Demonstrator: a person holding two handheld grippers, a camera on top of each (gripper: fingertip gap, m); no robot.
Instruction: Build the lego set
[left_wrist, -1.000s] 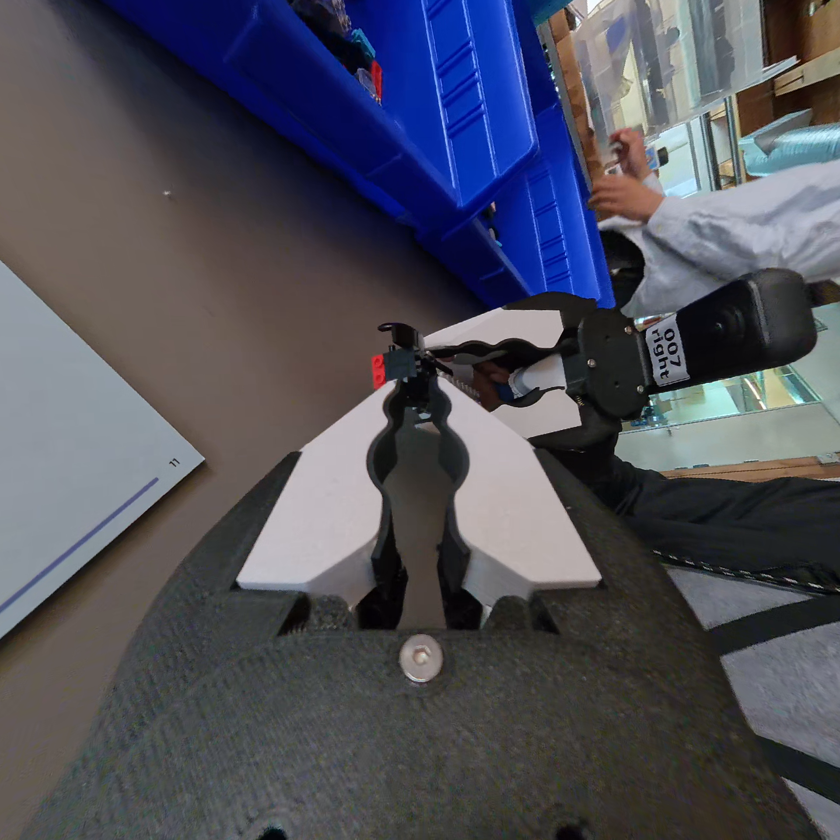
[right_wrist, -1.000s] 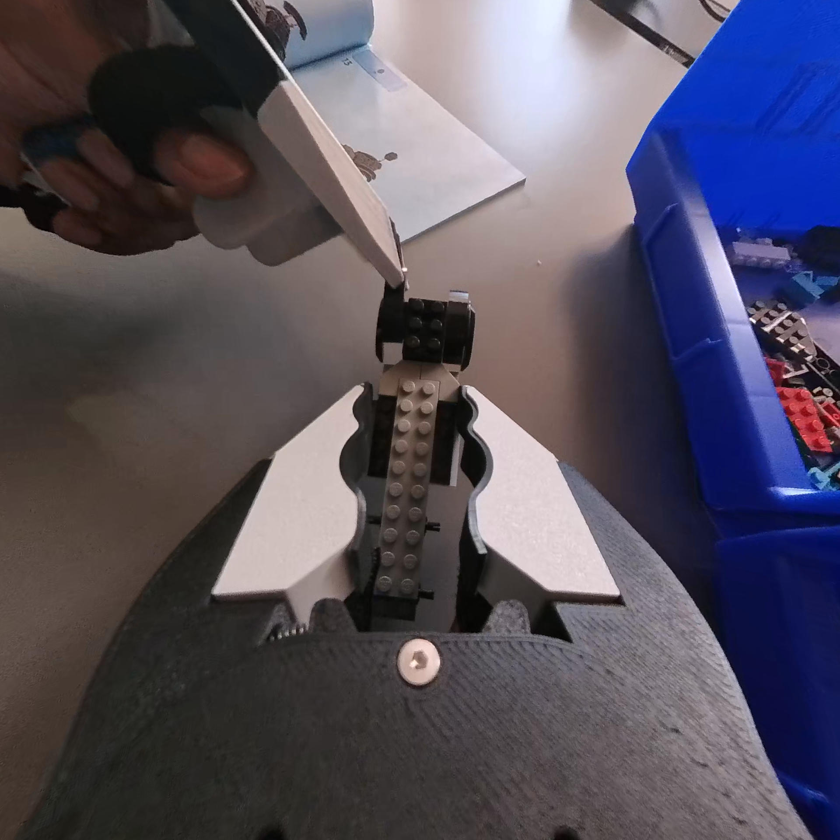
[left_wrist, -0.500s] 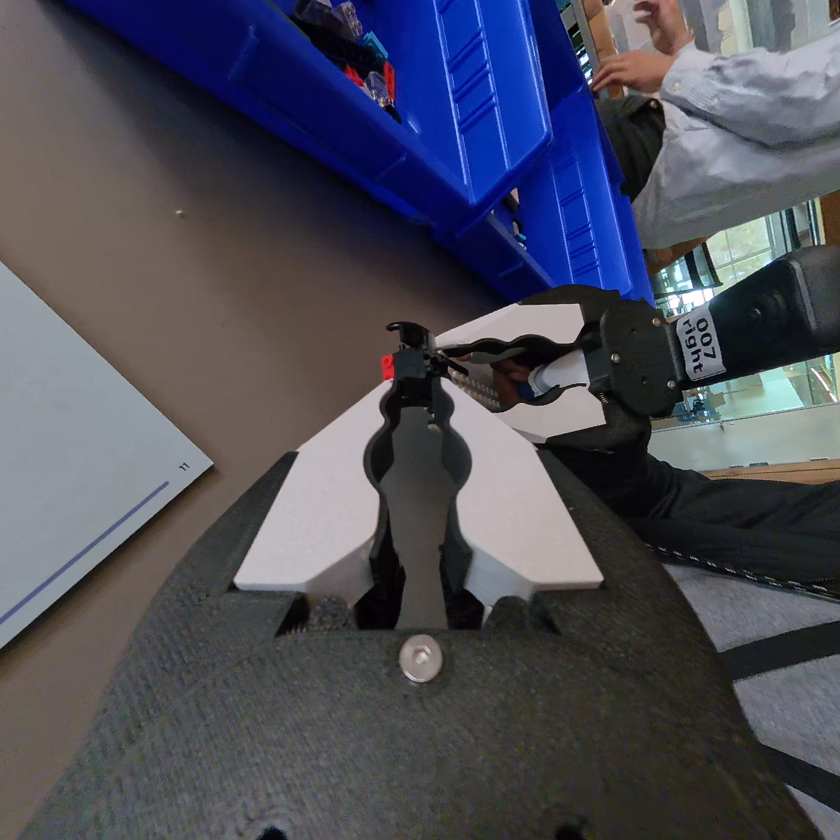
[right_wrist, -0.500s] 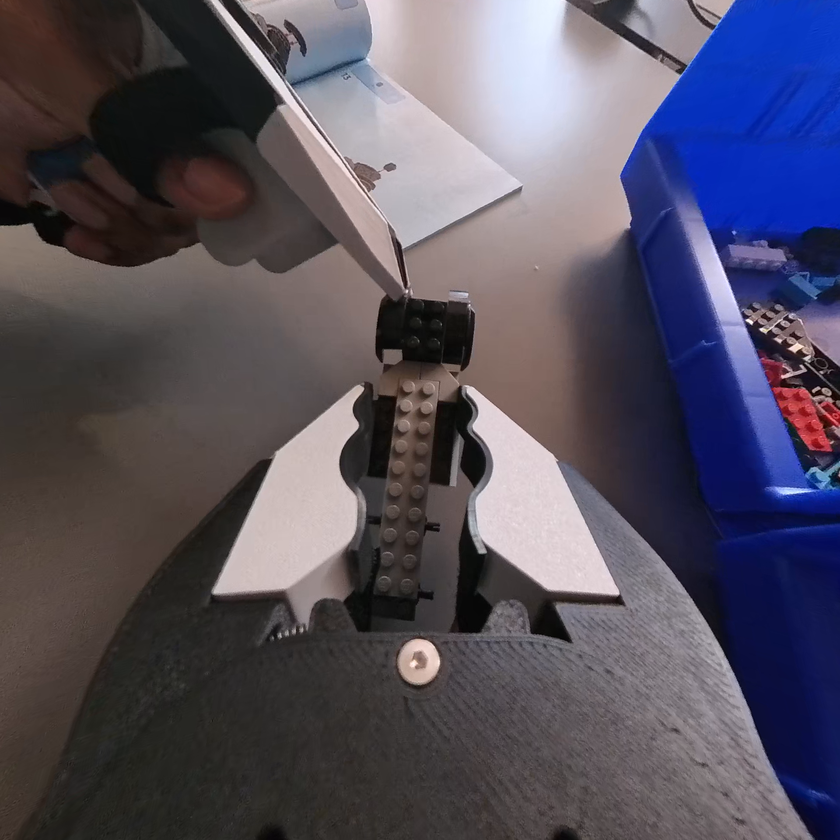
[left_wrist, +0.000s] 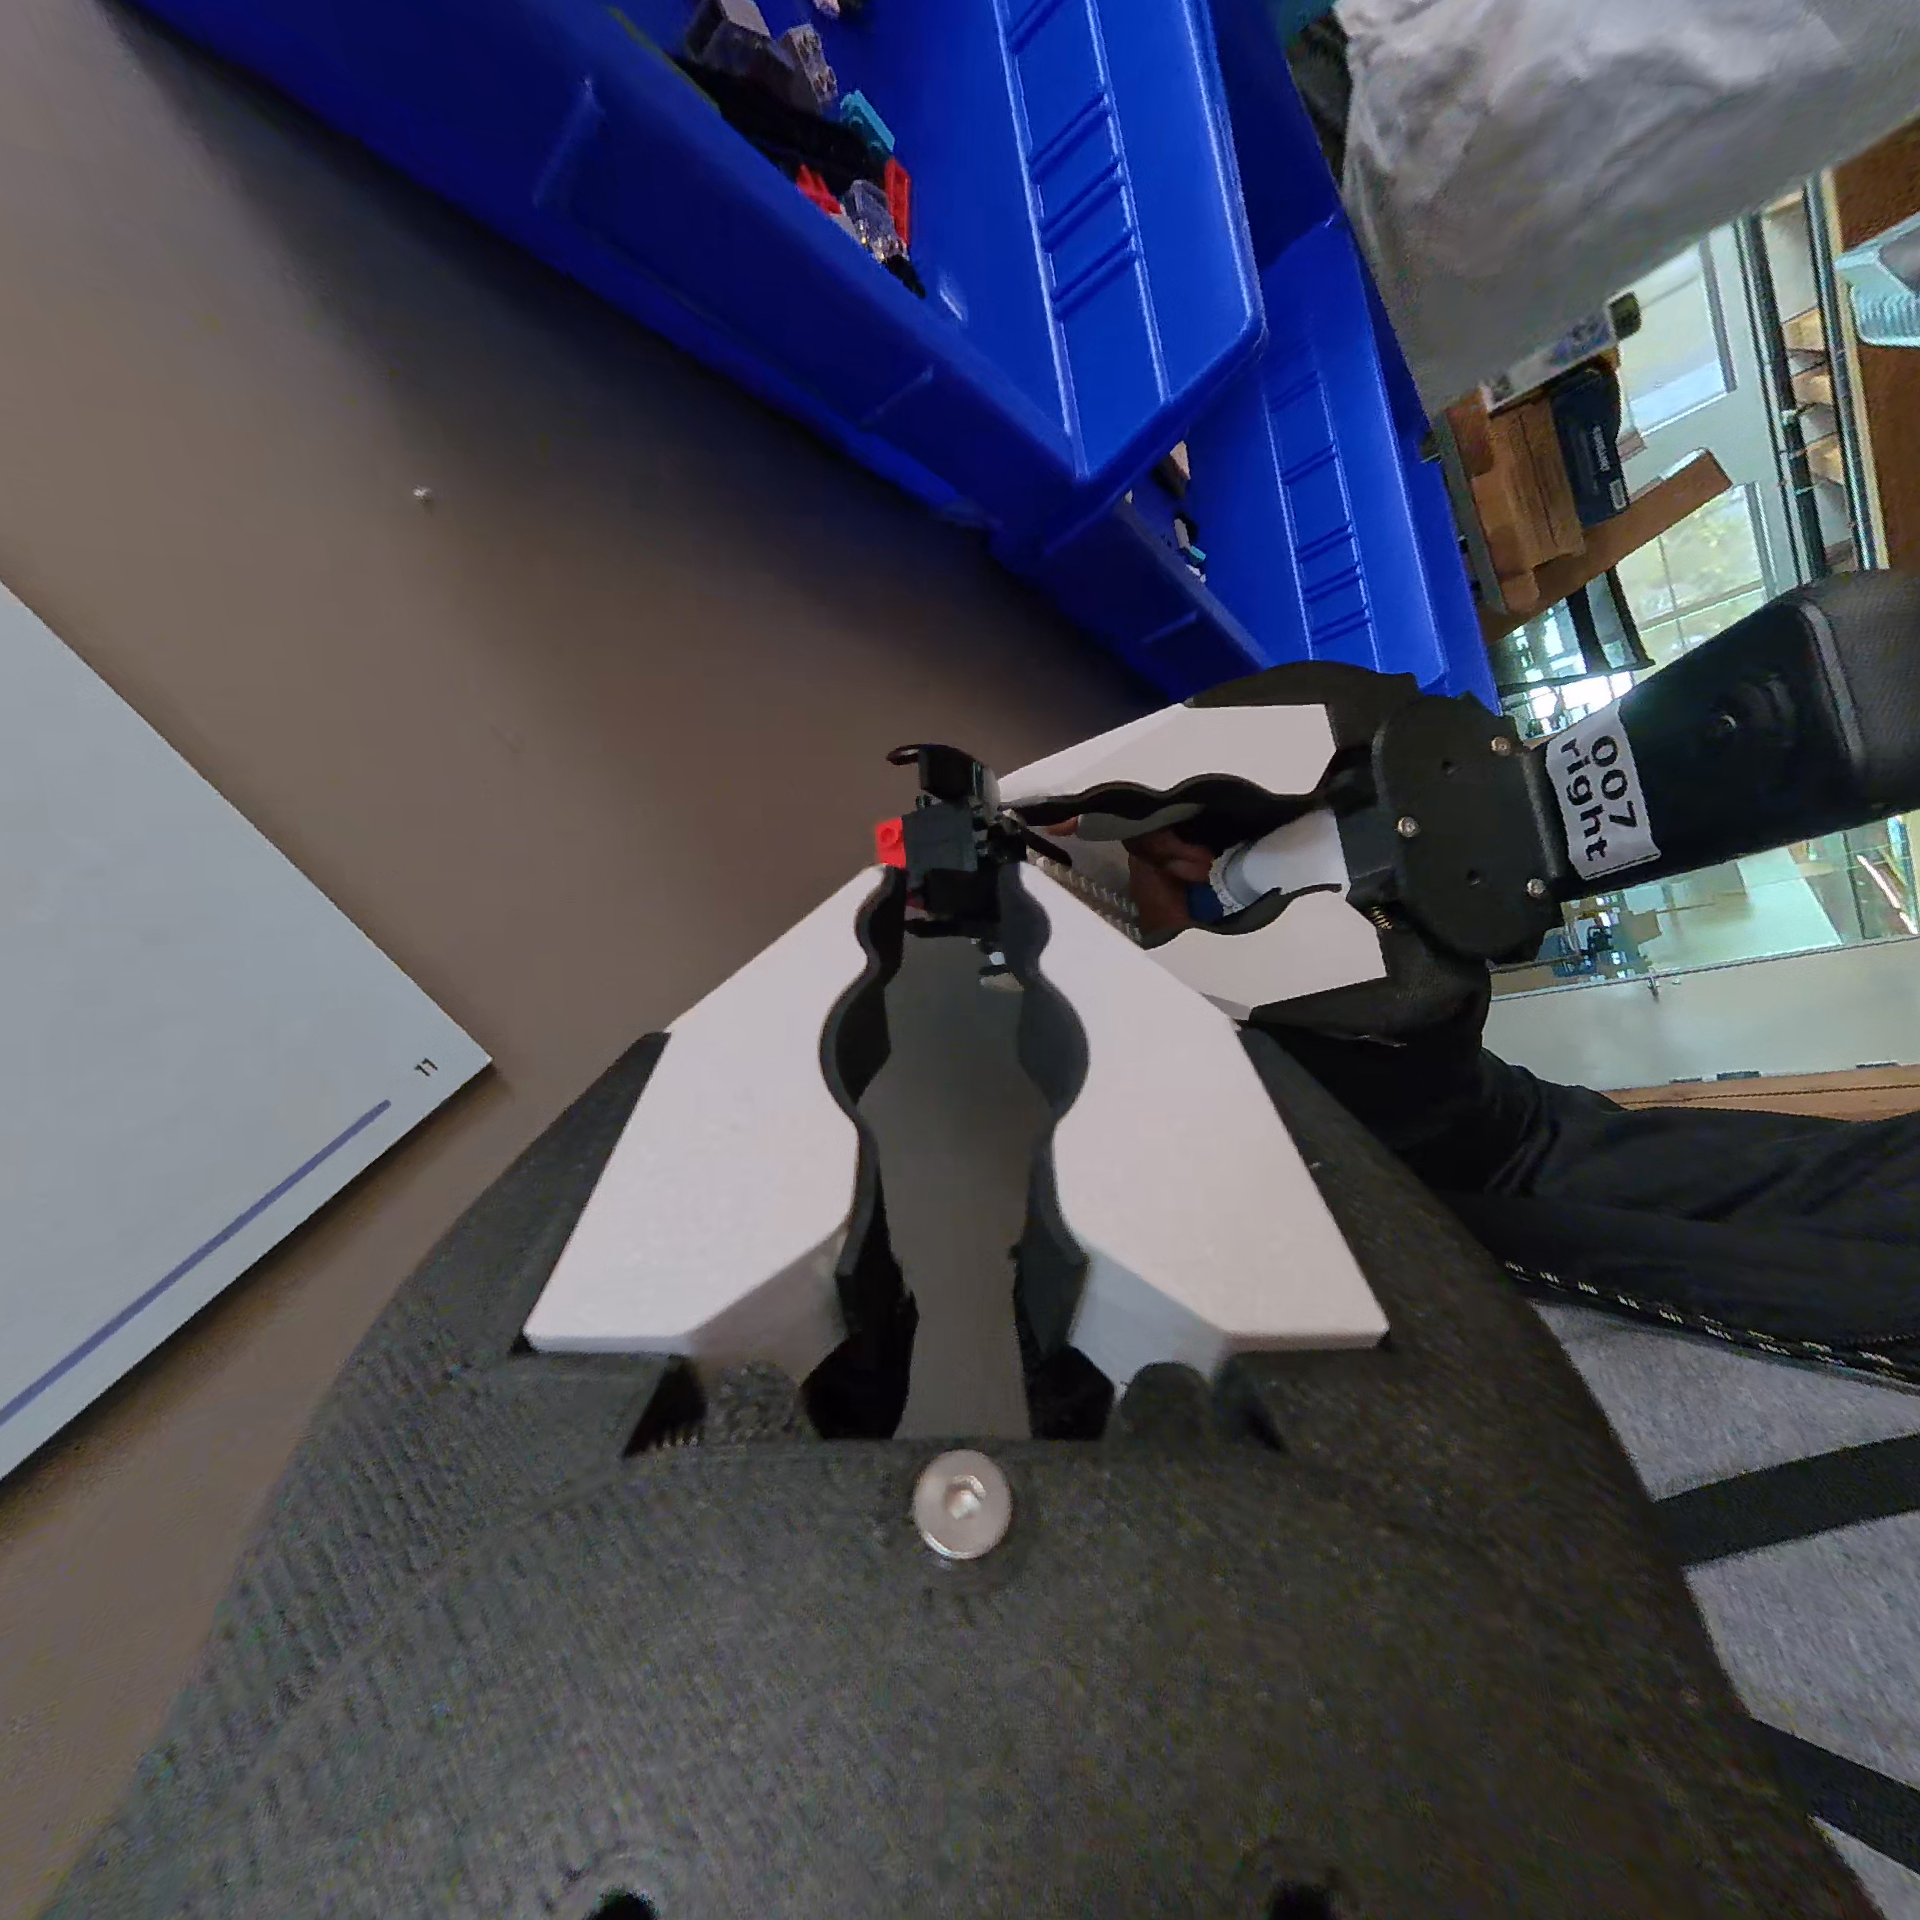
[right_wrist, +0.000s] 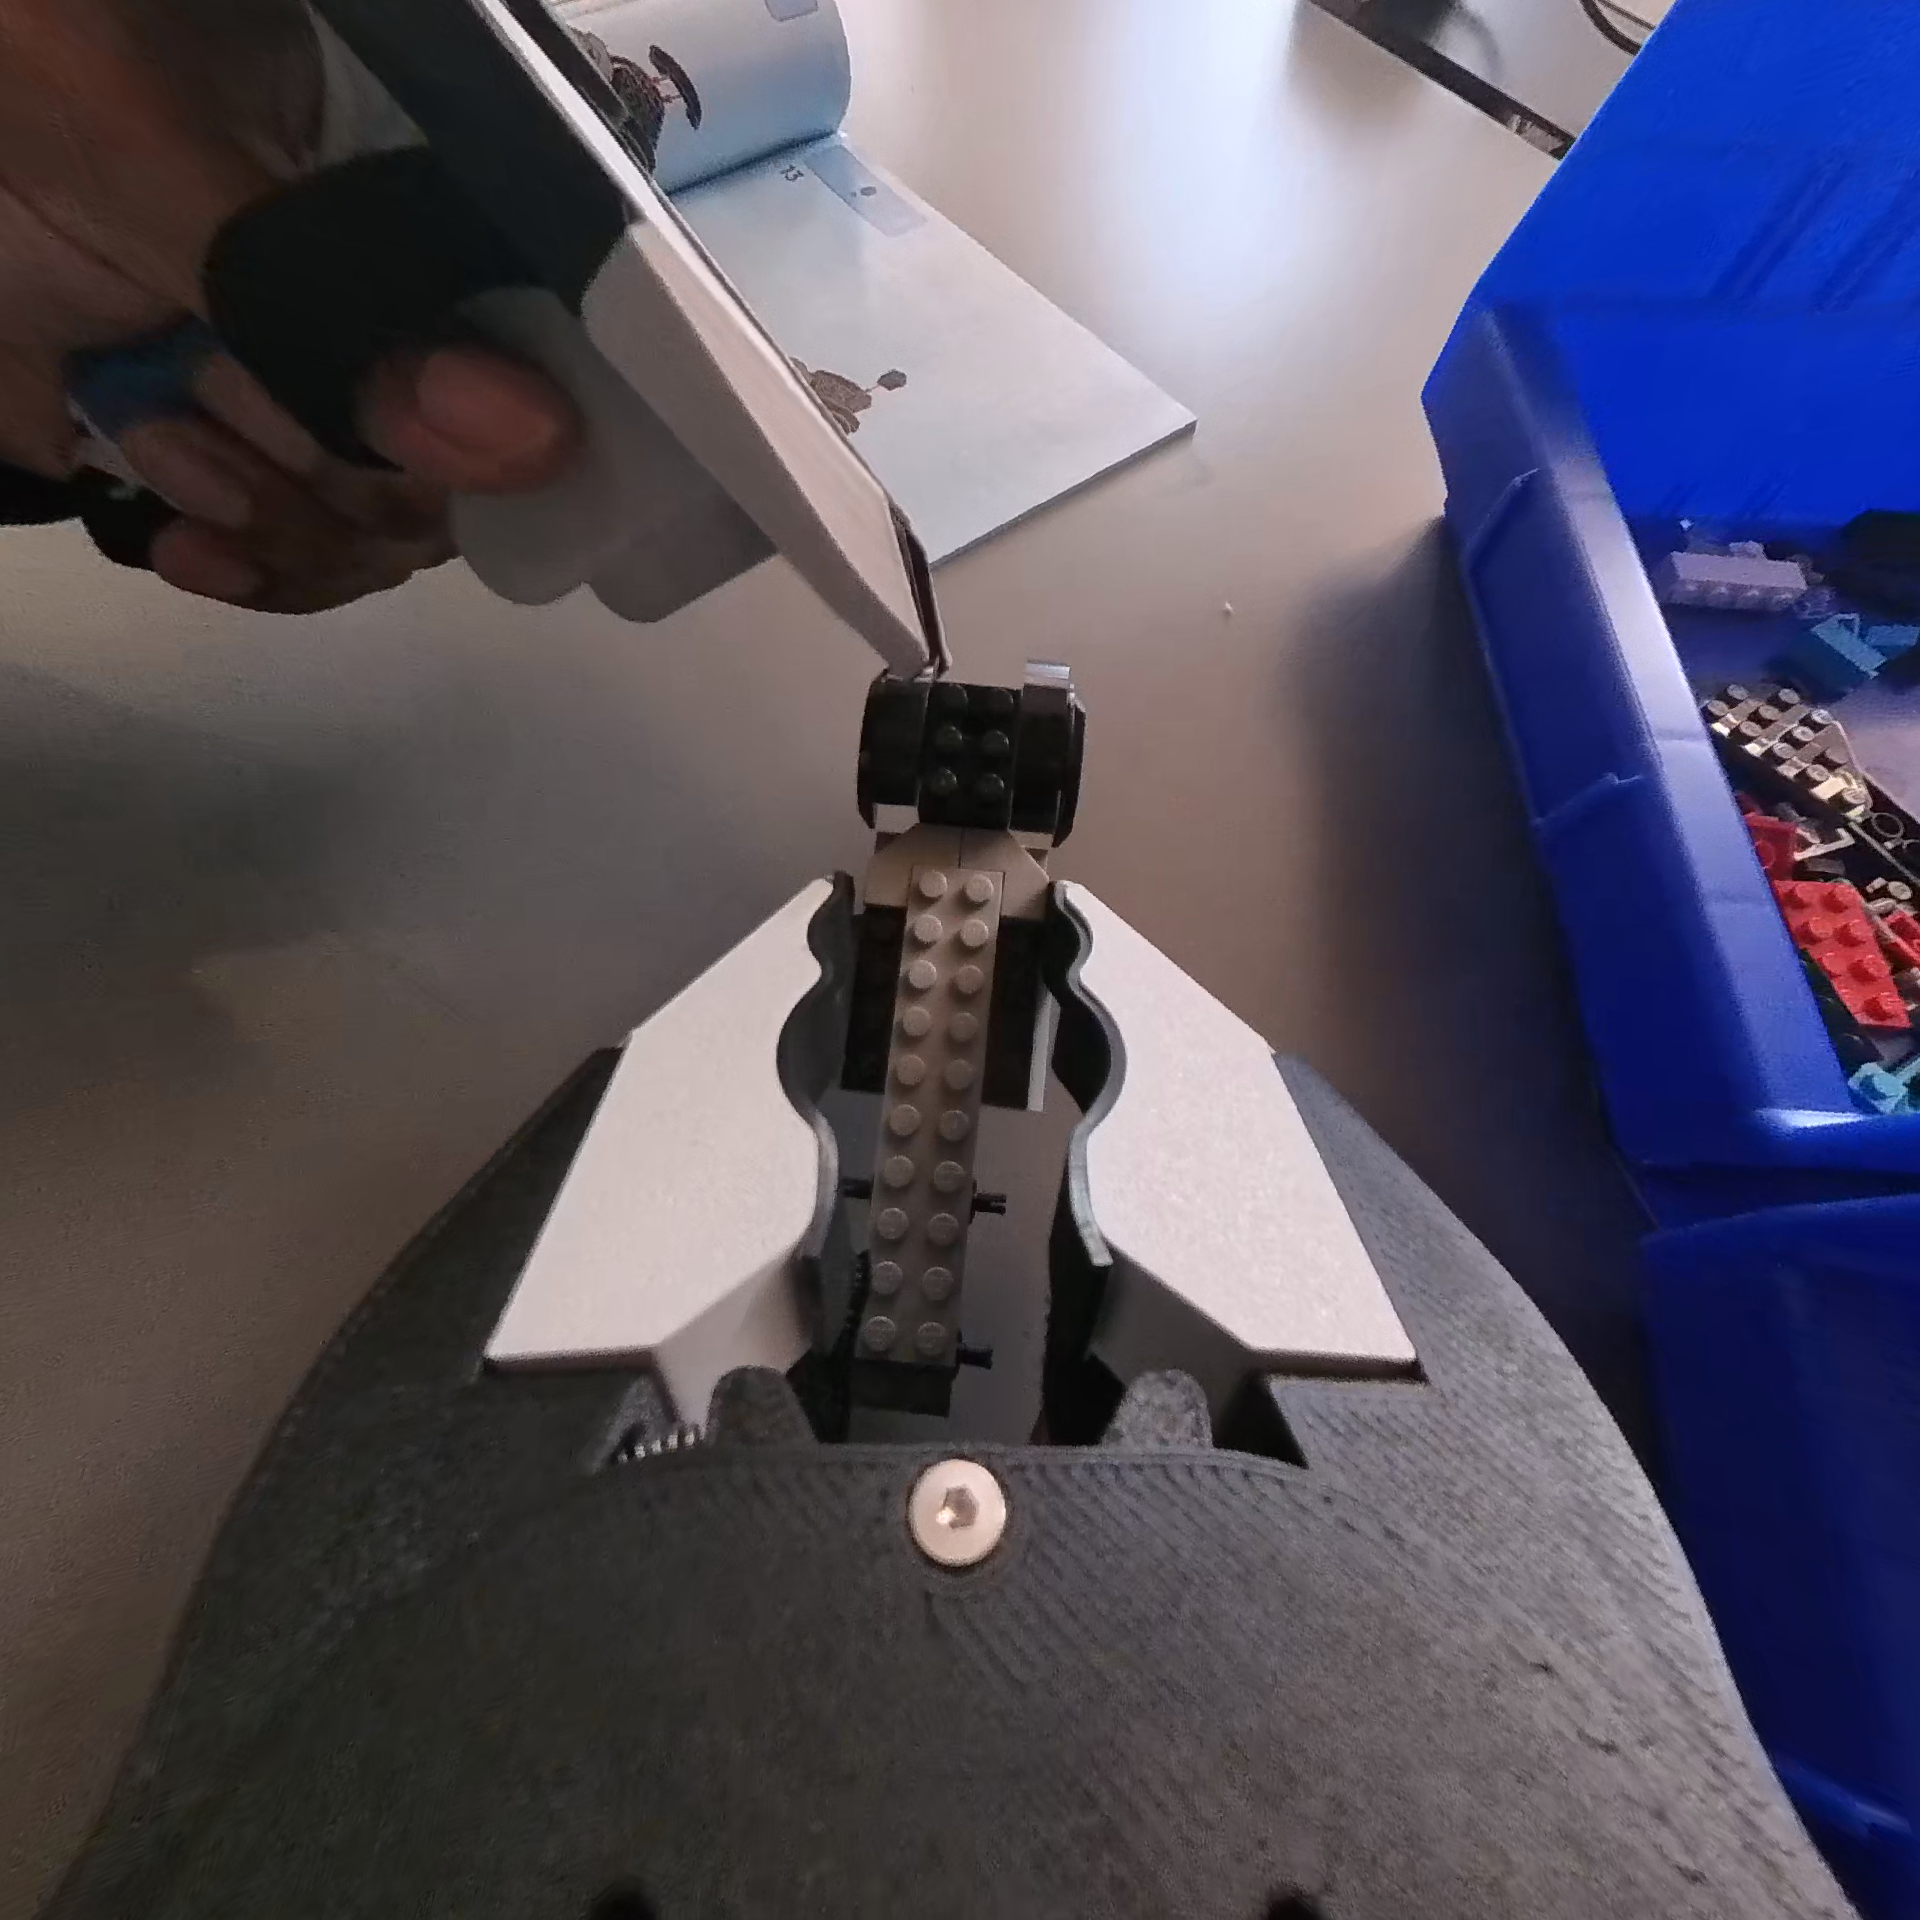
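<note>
My right gripper (right_wrist: 948, 894) is shut on a long lego build (right_wrist: 935, 1101) with a grey studded plate on top. The build's black front end with two black wheels (right_wrist: 971, 748) sticks out past the fingertips. My left gripper (left_wrist: 951, 894) is nearly shut, its tips pinching a small black piece (left_wrist: 945, 842) with a red stud at that front end. In the right wrist view the left gripper (right_wrist: 920, 649) comes down from the upper left and touches the left wheel. In the left wrist view the right gripper (left_wrist: 1039, 821) reaches in from the right. Both are held above the grey table (right_wrist: 416, 831).
Blue bins (right_wrist: 1558, 727) with several loose lego parts stand at the right; they run along the top of the left wrist view (left_wrist: 1039, 260). An open instruction booklet (right_wrist: 935, 343) lies on the table beyond the grippers. A person in a grey sleeve (left_wrist: 1610, 156) is behind the bins. Both grippers' tips are close together, under 4 cm apart.
Both grippers keep their hold and stay joined at the build's front end. The left gripper has tilted a little, so the bins shift in its view. The person in the background has moved.
</note>
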